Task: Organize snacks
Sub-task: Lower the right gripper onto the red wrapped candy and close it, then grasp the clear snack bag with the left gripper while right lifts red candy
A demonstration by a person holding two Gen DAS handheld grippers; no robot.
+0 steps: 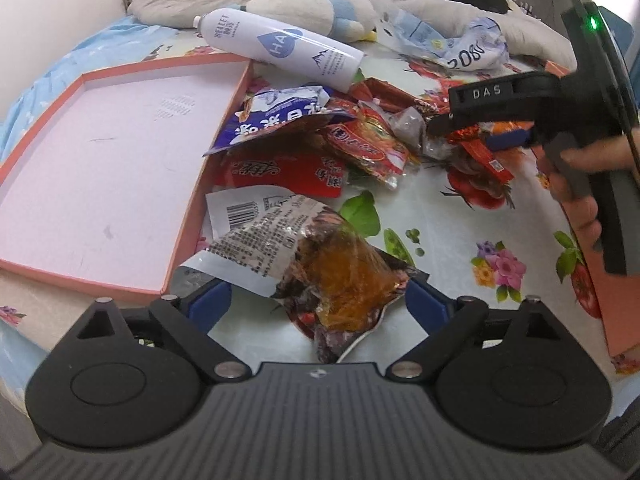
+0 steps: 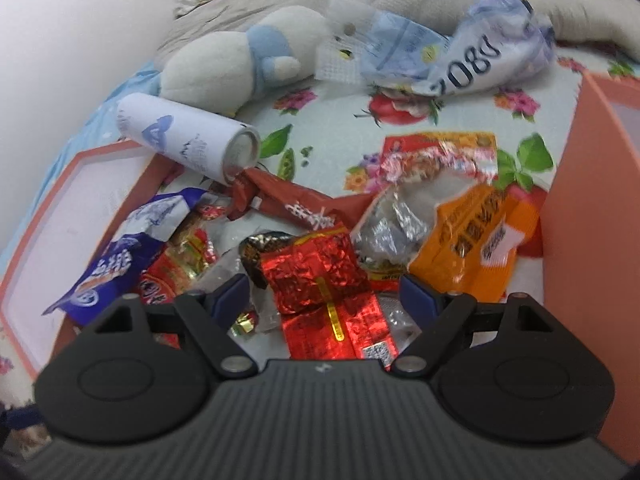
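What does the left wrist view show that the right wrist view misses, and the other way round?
Only the left wrist view shows the barcoded snack bag between the left tongs, which are open, plus the right tongs from outside, low over the pile. Only the right wrist view shows the red foil packet between the open right tongs and the orange packet. Both show the white bottle, blue snack bag and pink tray.
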